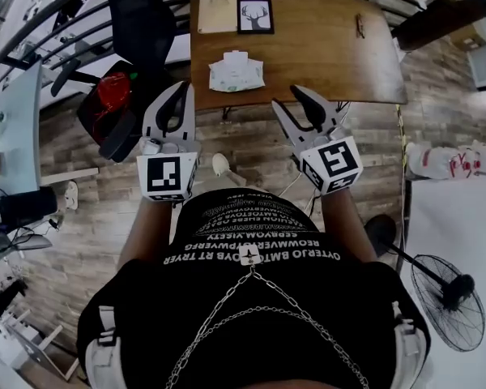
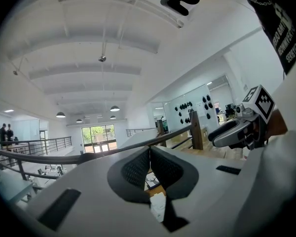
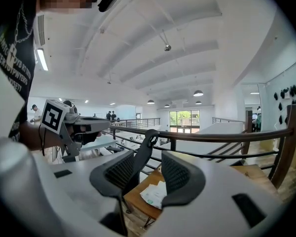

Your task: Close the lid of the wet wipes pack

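Our left claw (image 2: 149, 151) is pinched narrow. Its two ribbed pads (image 2: 136, 169) meet at the tips with nothing between them, and through the slot below the tips we glimpse a bit of the wet wipes pack (image 2: 158, 206) far beyond. Our right claw (image 3: 149, 157) stands wide, its pads well apart and empty. In its gap we see the back of a black office chair (image 3: 147, 142) and, lower down, the pack (image 3: 155, 194) lying on the wooden table (image 3: 134, 200).

From the head view, we hold both claws side by side in front of our chest, over the plank floor (image 1: 243, 148) and short of the table's near edge. The left claw (image 1: 181, 89) and the right claw (image 1: 289, 97) both point toward the table (image 1: 324, 55), and each marker cube (image 1: 168, 177) faces up at us. The pack (image 1: 236, 73) lies flat near the table's near edge, left of its middle, well apart from both claws and roughly between their lines. It is pale with faint green print, and a small white flap shows at its far side; we cannot tell how far the lid is raised.

Farther back on the table a framed deer picture (image 1: 255, 15) lies just beside a tan sheet (image 1: 217, 12). The chair (image 1: 142, 23) stands at the table's left with something red (image 1: 113, 91) on it. A floor fan (image 1: 449, 298) sits off to our right.
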Demonstrator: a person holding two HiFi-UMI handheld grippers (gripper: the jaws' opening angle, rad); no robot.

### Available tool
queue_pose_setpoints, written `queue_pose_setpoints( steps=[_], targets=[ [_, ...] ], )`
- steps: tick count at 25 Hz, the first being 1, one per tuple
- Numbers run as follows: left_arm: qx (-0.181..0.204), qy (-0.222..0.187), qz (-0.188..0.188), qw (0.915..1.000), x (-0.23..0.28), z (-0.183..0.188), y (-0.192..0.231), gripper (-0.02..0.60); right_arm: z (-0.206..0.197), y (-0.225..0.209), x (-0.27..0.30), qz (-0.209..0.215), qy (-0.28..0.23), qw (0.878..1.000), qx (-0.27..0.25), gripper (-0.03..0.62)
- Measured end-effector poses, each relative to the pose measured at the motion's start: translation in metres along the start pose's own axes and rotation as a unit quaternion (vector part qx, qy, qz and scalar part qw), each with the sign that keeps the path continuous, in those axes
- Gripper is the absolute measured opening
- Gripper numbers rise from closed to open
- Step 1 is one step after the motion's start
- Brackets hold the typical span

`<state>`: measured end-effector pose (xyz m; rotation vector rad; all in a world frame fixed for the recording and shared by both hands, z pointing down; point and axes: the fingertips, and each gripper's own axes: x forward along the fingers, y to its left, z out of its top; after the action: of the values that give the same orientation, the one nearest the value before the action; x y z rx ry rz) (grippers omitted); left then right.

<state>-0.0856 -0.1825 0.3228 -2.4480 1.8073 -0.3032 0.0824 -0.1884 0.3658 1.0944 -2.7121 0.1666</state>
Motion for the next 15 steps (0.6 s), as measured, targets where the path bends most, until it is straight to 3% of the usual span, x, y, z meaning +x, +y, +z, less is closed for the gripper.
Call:
queue_pose_setpoints(
  steps=[15],
  targets=[
    [-0.019,0.001,-0.023,0.9996,0.050,-0.016,0.071,0.028,0.015,-0.003,0.080,-0.020,0.016,1.000,0.004,0.169]
  ],
)
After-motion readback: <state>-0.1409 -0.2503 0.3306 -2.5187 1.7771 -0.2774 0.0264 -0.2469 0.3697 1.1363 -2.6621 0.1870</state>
